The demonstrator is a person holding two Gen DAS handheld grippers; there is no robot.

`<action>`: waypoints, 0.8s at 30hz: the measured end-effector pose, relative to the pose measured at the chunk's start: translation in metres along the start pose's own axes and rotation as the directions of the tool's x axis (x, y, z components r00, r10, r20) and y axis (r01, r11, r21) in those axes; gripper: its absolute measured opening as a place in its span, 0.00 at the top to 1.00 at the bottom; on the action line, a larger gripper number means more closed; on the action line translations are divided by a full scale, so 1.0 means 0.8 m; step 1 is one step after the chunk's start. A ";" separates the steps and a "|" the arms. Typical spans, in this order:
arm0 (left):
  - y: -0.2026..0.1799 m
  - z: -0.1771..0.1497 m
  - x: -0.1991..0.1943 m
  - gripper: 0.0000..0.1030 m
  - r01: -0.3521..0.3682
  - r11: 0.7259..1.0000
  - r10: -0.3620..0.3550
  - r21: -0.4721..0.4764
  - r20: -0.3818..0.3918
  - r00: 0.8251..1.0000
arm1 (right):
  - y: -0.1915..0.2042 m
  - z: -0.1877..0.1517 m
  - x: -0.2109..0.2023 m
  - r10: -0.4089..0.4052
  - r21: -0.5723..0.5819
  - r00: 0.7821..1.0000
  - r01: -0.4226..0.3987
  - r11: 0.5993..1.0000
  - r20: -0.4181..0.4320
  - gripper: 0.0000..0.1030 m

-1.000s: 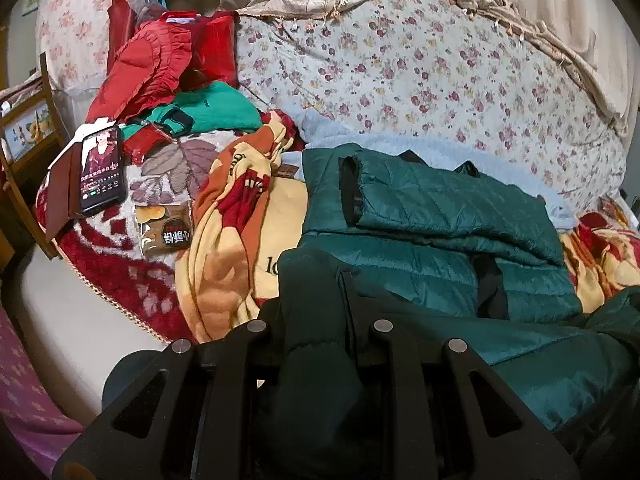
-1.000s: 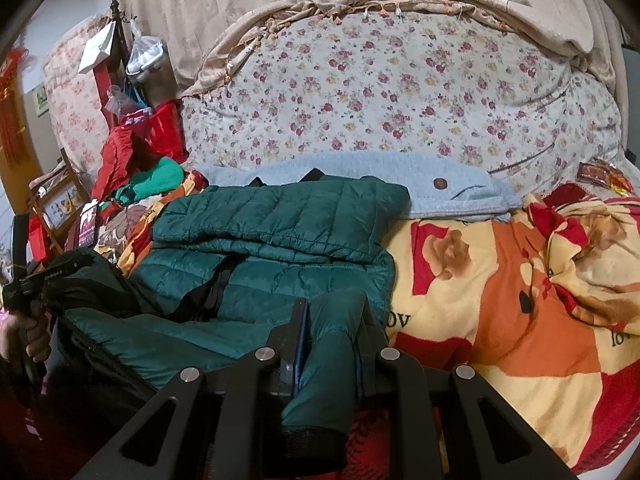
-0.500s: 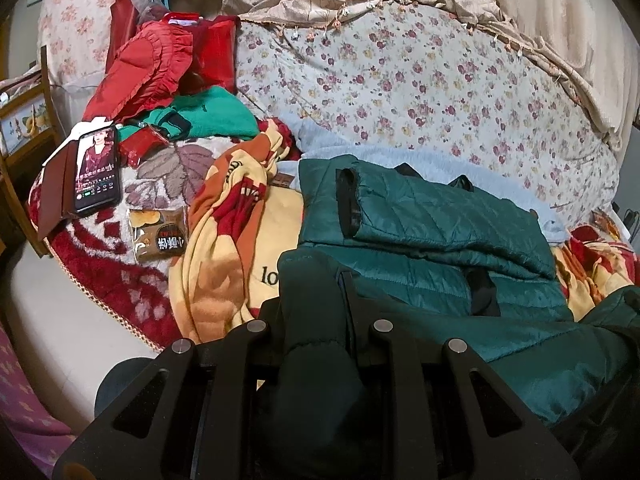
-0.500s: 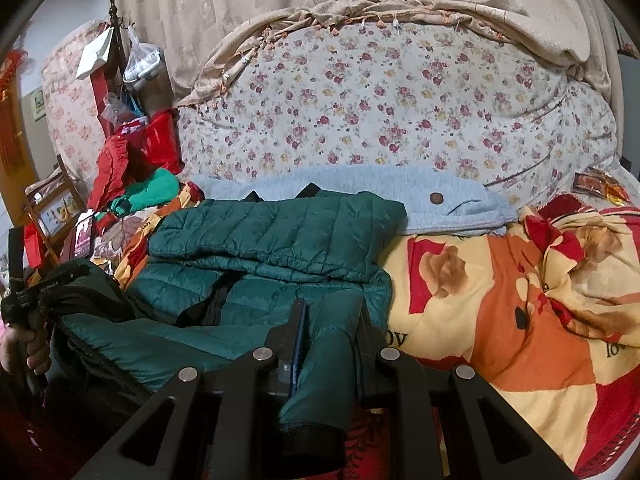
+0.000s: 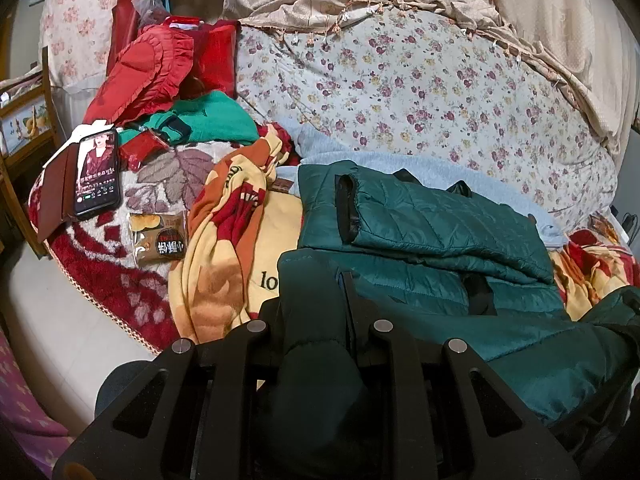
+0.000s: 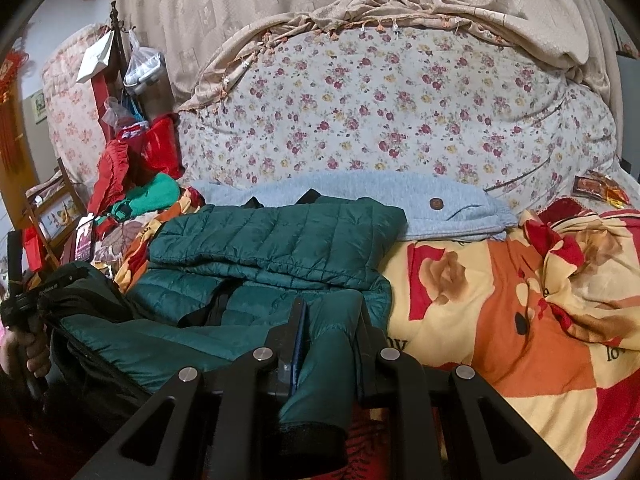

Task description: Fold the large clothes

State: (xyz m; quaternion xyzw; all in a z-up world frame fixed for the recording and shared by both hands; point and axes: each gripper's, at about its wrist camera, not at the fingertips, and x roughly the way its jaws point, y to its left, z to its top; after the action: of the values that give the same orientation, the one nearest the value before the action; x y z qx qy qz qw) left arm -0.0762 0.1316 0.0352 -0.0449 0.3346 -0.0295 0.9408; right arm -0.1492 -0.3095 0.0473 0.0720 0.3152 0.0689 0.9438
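A dark green quilted puffer jacket (image 5: pixel 432 232) lies on the bed, its upper part folded over with a black-cuffed sleeve on top. My left gripper (image 5: pixel 316 300) is shut on the jacket's near left hem, fabric bunched between the fingers. My right gripper (image 6: pixel 332 320) is shut on the near right part of the jacket (image 6: pixel 280 240), a green fold with a dark edge hanging down between the fingers. Both hold the near edge lifted a little above the bed. The left gripper also shows at the far left of the right wrist view (image 6: pixel 24 300), held by a hand.
A yellow, orange and red blanket (image 6: pixel 520 300) covers the bed. A light blue garment (image 6: pixel 400 200) lies behind the jacket. At left lie a phone (image 5: pixel 98 172), a snack packet (image 5: pixel 160 236), a green garment (image 5: pixel 208 120) and red cloth (image 5: pixel 152 68). A floral quilt (image 6: pixel 380 112) rises behind.
Both grippers have moved forward and slightly up with the jacket's near edge still held; the folded part appears closer and lower in both views.
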 end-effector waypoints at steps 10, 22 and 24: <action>-0.004 -0.002 -0.004 0.82 0.007 1.000 -0.007 0.002 0.011 1.000 | -0.003 -0.002 0.000 0.006 0.009 1.000 -0.006 1.000 0.002 0.85; -0.009 0.049 -0.033 0.82 0.073 0.997 -0.072 -0.007 0.138 0.988 | -0.003 0.030 -0.015 -0.011 0.010 0.994 0.010 1.000 0.108 0.85; -0.010 0.066 -0.029 0.82 0.073 0.997 -0.071 -0.001 0.161 0.984 | -0.005 0.041 -0.013 -0.021 0.007 0.990 0.021 1.000 0.141 0.85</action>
State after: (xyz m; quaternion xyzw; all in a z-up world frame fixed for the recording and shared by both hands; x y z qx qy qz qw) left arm -0.0608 0.1289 0.0914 -0.0624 0.2557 -0.0586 0.9630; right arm -0.1370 -0.3181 0.0787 0.0759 0.2487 0.0529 0.9641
